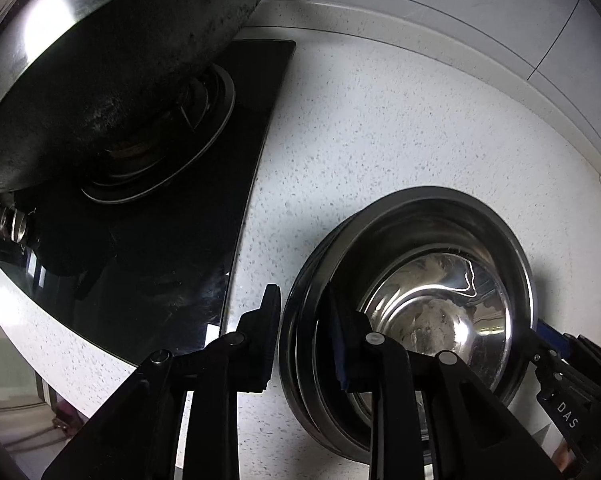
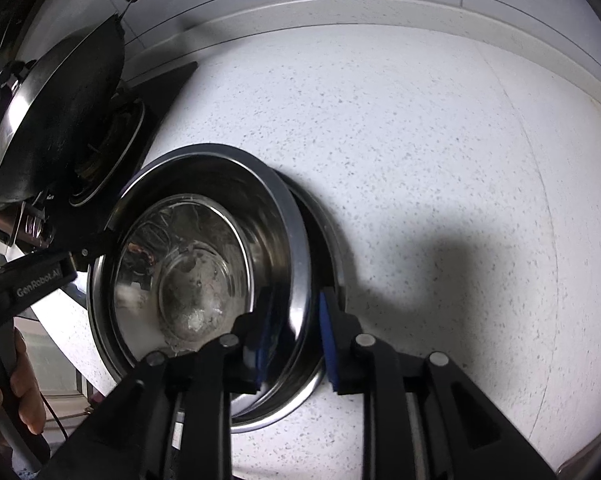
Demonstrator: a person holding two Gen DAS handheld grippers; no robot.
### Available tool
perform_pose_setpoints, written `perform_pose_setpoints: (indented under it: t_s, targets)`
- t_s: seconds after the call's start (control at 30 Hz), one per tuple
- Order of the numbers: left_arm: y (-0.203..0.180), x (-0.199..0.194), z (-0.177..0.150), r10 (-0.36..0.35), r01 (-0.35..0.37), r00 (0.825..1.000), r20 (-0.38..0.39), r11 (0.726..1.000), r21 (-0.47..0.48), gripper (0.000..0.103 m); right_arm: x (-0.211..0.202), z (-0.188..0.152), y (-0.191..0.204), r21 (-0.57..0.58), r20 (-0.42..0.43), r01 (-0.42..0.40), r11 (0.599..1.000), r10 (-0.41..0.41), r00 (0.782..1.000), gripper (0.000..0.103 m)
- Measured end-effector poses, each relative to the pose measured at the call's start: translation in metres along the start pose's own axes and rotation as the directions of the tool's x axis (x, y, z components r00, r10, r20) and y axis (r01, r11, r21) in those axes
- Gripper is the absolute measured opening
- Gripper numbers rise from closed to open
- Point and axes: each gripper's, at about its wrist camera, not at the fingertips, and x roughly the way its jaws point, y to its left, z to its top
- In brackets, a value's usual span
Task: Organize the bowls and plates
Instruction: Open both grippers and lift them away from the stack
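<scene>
Lower centre: your steel bowls (image 2: 204,248) sit nested, innermost empty but smeared. Left gripper (image 1: 304,336) and right gripper (image 2: 294,344) straddle opposite rims, pads slightly apart.

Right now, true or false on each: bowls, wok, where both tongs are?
1. Steel bowls sit nested on the speckled countertop. True.
2. A wok sits on the stove burner. True.
3. The left tongs grip the wok. False: they straddle the bowl stack's rim, with a visible gap at the pads.
4. The bowls rest on the black stove glass. False: they stand on the countertop beside it.
5. The right tongs have one finger inside the top bowl and one outside. True.
</scene>
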Motion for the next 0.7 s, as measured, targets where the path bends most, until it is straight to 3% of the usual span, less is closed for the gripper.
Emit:
perform_pose_setpoints:
  t_s: [0.23, 0.4, 0.5, 0.6, 0.7]
  targets:
    - [0.002, -0.024, -0.005, 0.009, -0.013, 0.998, 0.055, 0.997, 0.071, 0.022, -0.035, -0.012, -0.011, 0.067, 0.078, 0.023, 0.997, -0.028, 0.997, 0.022]
    - [-0.002, -0.065, -0.013, 0.011, -0.03, 0.979, 0.201, 0.995, 0.091, 0.022, -0.083, -0.029, -0.027, 0.082, 0.22, 0.101, 0.991, -0.117, 0.968, 0.022]
    - [-0.007, -0.099, -0.017, -0.017, -0.011, 0.952, 0.307, 0.996, 0.089, 0.022, -0.119, -0.04, -0.037, 0.094, 0.359, 0.137, 0.986, -0.162, 0.919, 0.022]
    - [-0.013, -0.145, -0.028, -0.027, -0.013, 0.89, 0.455, 0.996, 0.085, 0.022, -0.165, -0.055, -0.046, 0.094, 0.523, 0.158, 0.983, -0.184, 0.832, 0.022]
    - [-0.023, -0.198, -0.054, -0.019, -0.041, 0.803, 0.596, 0.995, 0.087, 0.022, -0.21, -0.076, -0.051, 0.095, 0.651, 0.176, 0.98, -0.195, 0.734, 0.022]
